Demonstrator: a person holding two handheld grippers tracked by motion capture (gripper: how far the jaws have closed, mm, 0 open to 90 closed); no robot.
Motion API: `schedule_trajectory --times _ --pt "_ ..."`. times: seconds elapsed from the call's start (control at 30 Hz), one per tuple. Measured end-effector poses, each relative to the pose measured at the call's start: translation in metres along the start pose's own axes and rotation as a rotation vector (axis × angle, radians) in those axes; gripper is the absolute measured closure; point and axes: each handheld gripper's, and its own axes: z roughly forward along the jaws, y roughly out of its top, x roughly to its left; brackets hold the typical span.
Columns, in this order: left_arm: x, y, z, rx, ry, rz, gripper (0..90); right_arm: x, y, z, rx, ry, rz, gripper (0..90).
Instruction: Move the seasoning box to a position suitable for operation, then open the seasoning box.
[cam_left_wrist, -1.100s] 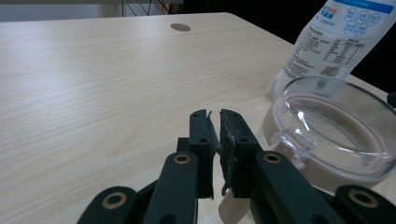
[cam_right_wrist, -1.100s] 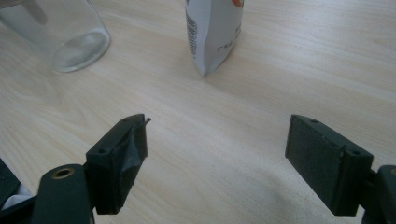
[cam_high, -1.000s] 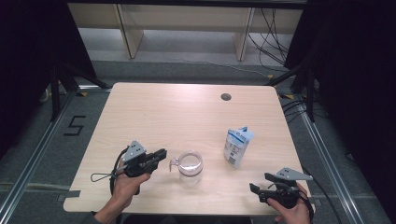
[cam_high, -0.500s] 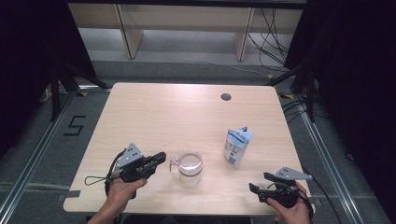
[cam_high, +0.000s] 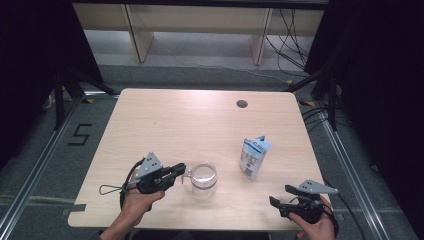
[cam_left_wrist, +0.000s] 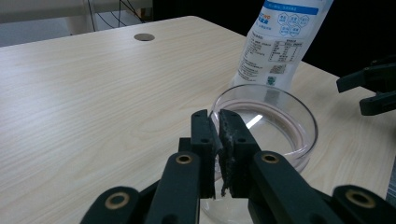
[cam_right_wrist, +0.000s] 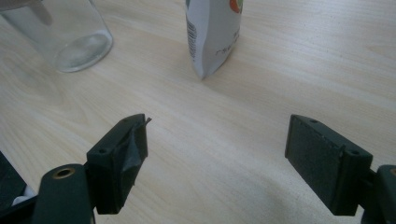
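Left gripper (cam_high: 176, 171): jaws pressed together on the handle of the glass mug (cam_high: 202, 177), near the front edge of the tabletop (cam_high: 165, 120); the grip matched the frames of the second before
Change: left hand had slid slightly toward the front edge; mug had barely shifted, upright and empty
Right gripper (cam_high: 281, 196): jaws wide apart, nothing between them, parked at the front right corner, unmoved
White pouch (cam_high: 254, 156): stood upright, right of the mug, apart from it
Reading: handle grip looked settled; pouring from the pouch looked likely next, pouch not yet touched
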Motion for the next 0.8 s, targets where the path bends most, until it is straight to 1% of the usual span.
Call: schedule_trajectory --times 0.03,0.07,0.1,0.13,0.17,0.23,0.27,0.3,0.33,0.37,0.4,0.43,0.5,0.53,0.57,0.6,0.63,0.67,0.7,0.73,0.8 --pt "0.0000 0.0000 0.0000 0.000 0.000 0.000 84.1 0.0000 0.0000 0.0000 0.000 0.000 0.000 22.2" --pt "-0.0014 -0.0003 0.0022 0.008 0.000 0.008 84.1 -0.0015 0.0014 0.0005 -0.013 -0.017 -0.039 22.2" --pt "-0.0014 -0.0003 0.0022 0.008 0.000 0.008 84.1 -0.0001 0.0015 0.0012 -0.009 -0.011 -0.028 22.2" --pt "-0.0018 -0.0006 0.0033 0.010 -0.002 0.014 84.1 -0.0001 0.0015 0.0012 -0.009 -0.011 -0.028 22.2" --pt "-0.0019 -0.0012 0.0046 0.014 0.003 0.016 84.1 0.0018 0.0019 0.0013 0.006 -0.007 -0.028 22.2" --pt "-0.0012 -0.0013 0.0051 0.013 0.002 0.015 84.2 0.0027 0.0018 0.0014 0.016 -0.002 -0.022 22.2" --pt "-0.0004 -0.0015 0.0053 0.013 0.000 0.016 84.2 0.0000 0.0023 0.0017 0.001 -0.006 -0.063 22.2" --pt "-0.0001 -0.0017 0.0053 0.015 0.009 0.012 84.2 0.0027 0.0017 0.0012 0.011 0.002 -0.024 22.4" --pt "0.0007 -0.0019 0.0054 0.020 0.010 0.016 84.2 0.0023 0.0016 0.0012 0.010 0.000 -0.022 22.9" --pt "0.0012 -0.0028 0.0068 0.013 0.004 0.009 84.2 0.0005 0.0015 0.0014 0.004 -0.005 -0.037 24.4" --pt "0.0012 -0.0028 0.0068 0.013 0.004 0.009 84.0 0.0005 0.0015 0.0014 0.004 -0.005 -0.037 24.4" --pt "0.0014 -0.0025 0.0069 0.015 0.006 0.016 84.0 -0.0019 0.0018 0.0021 -0.003 -0.003 -0.063 24.4" --pt "0.0012 -0.0028 0.0069 0.015 0.007 0.016 84.0 -0.0019 0.0017 0.0022 -0.002 -0.008 -0.065 24.4" --pt "0.0010 -0.0031 0.0068 0.013 0.009 0.019 84.0 0.0008 0.0013 0.0019 0.003 -0.006 -0.036 24.4" --pt "0.0005 -0.0030 0.0059 0.019 0.015 0.022 84.0 0.0026 0.0013 0.0012 0.015 0.003 -0.018 24.4" --pt "0.0004 -0.0029 0.0054 0.023 0.017 0.026 84.1 0.0029 0.0009 0.0026 0.009 0.005 -0.025 24.4" --pt "0.0006 -0.0034 0.0055 0.022 0.020 0.030 84.1 0.0019 0.0012 0.0031 -0.003 -0.004 -0.043 24.4" --pt "0.0006 -0.0034 0.0055 0.022 0.020 0.030 84.0 0.0019 0.0012 0.0031 -0.003 -0.004 -0.043 24.4" --pt "0.0013 -0.0042 0.0061 0.016 0.014 0.023 84.1 0.0043 0.0017 0.0033 0.008 0.000 -0.024 24.4" --pt "0.0013 -0.0042 0.0061 0.016 0.014 0.023 84.1 0.0053 0.0018 0.0031 0.014 0.004 -0.020 24.4" --pt "0.0010 -0.0043 0.0060 0.015 0.014 0.034 84.1 0.0057 0.0021 0.0030 0.018 0.002 -0.029 24.4"
